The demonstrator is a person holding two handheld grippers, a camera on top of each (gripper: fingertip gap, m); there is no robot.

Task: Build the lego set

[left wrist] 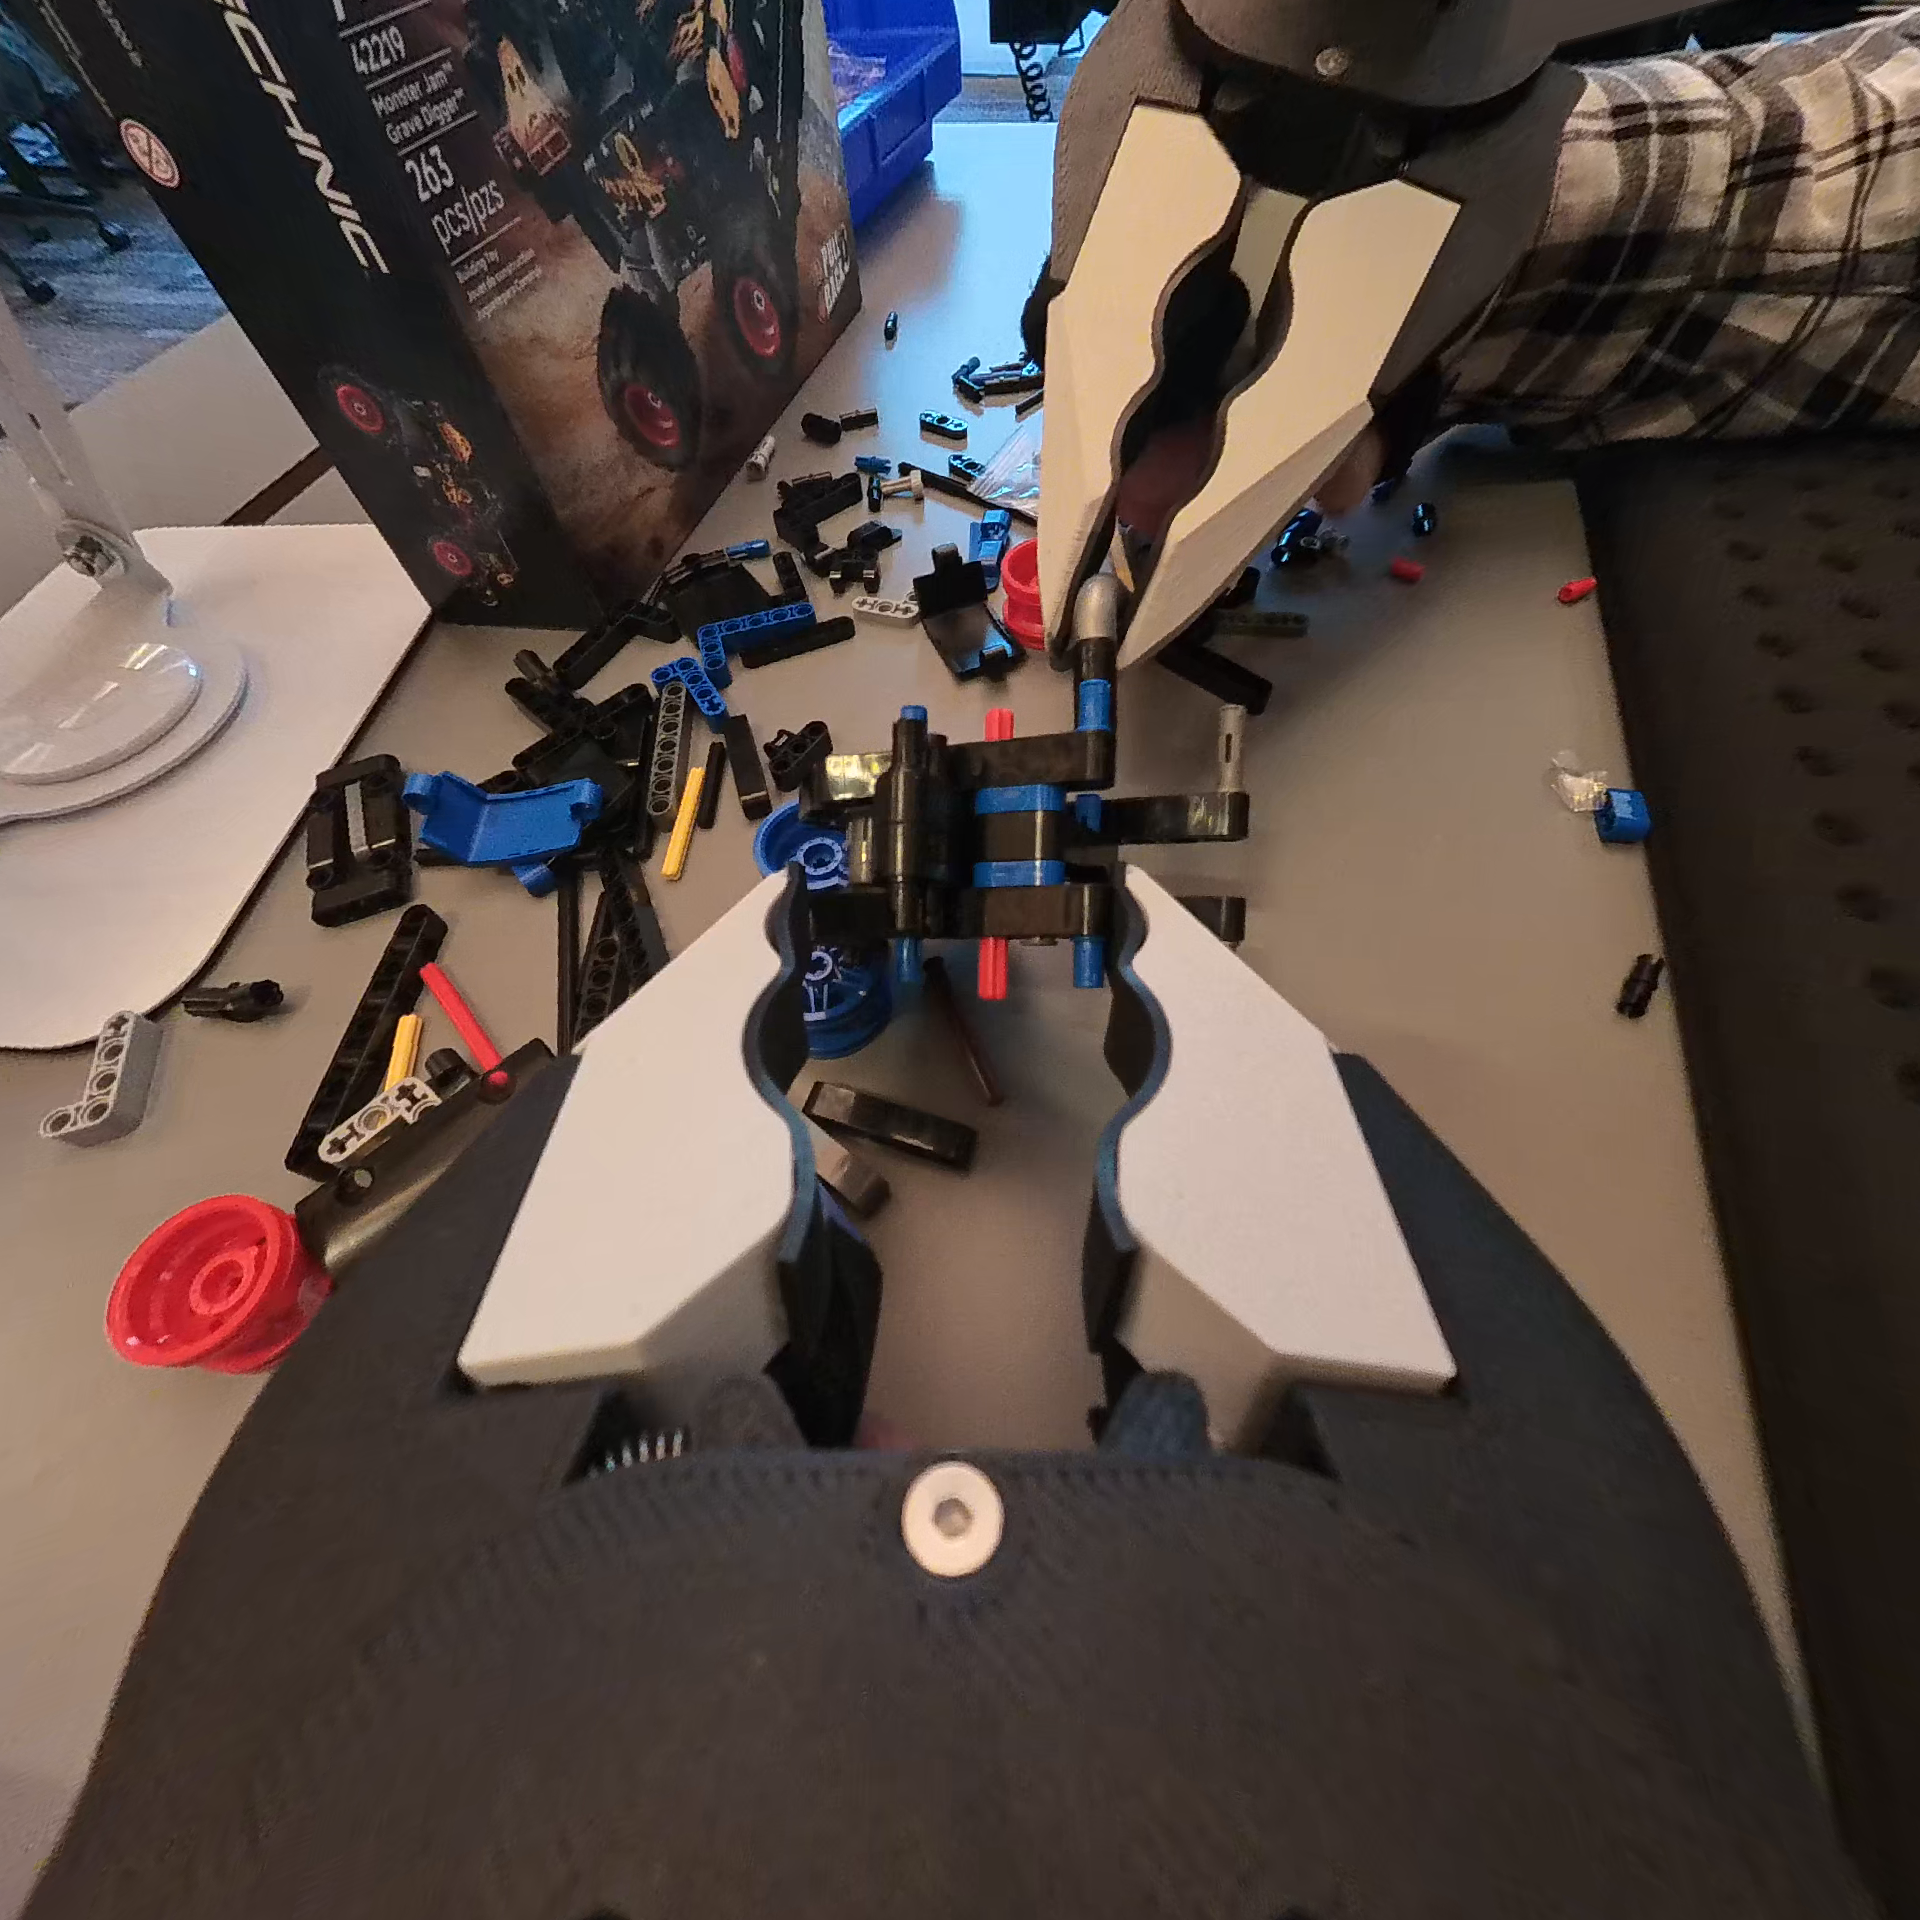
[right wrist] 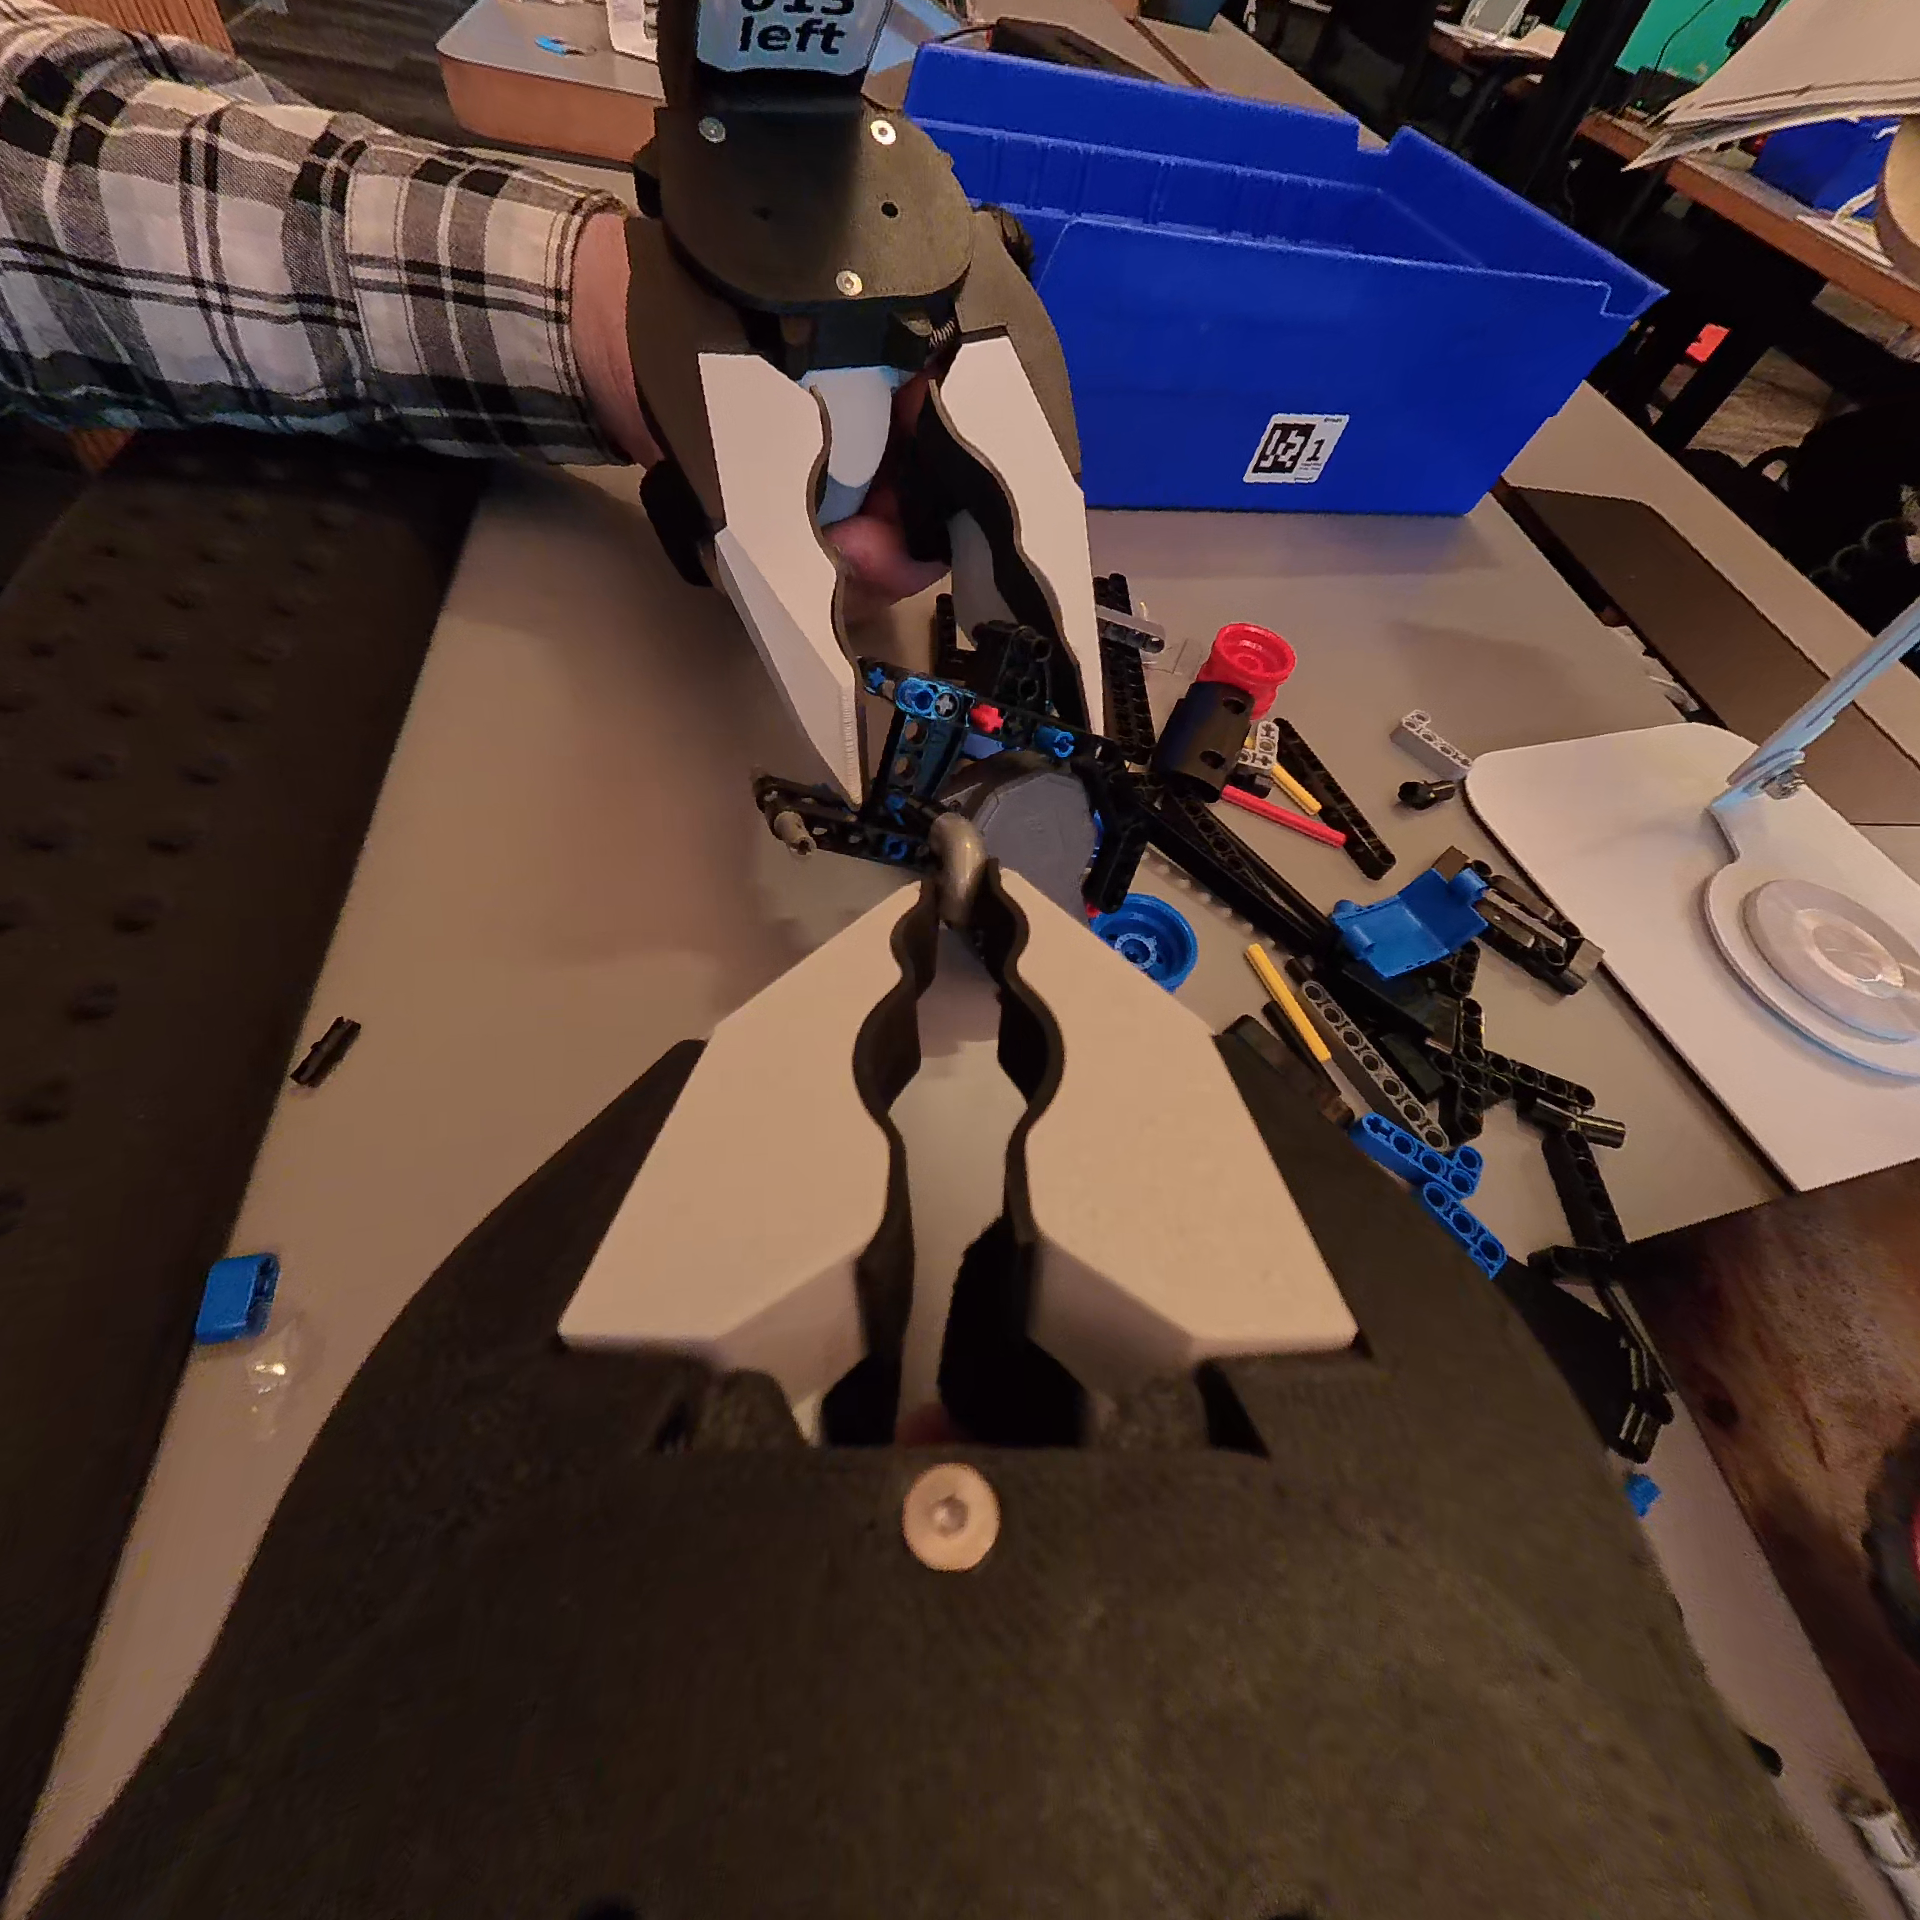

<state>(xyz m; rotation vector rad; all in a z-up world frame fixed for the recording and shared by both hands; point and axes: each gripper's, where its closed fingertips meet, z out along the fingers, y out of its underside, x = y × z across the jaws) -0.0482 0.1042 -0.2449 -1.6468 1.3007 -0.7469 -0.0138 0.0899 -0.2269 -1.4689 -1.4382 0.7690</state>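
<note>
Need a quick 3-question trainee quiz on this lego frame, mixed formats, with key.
1. True or false: the right gripper is shut on the silver curved piece.
2. What holds the black-and-blue assembly? A) left gripper B) right gripper C) nothing
3. Fill in: the loose wheel hub beside the left gripper's body is ____.

Key: 1 true; 2 A; 3 red

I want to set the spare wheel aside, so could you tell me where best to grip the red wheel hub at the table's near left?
Grip the red wheel hub across its round rim, coming from above: it lies on its side, open face forward, with a black piece touching its right, so the top is free.
</note>
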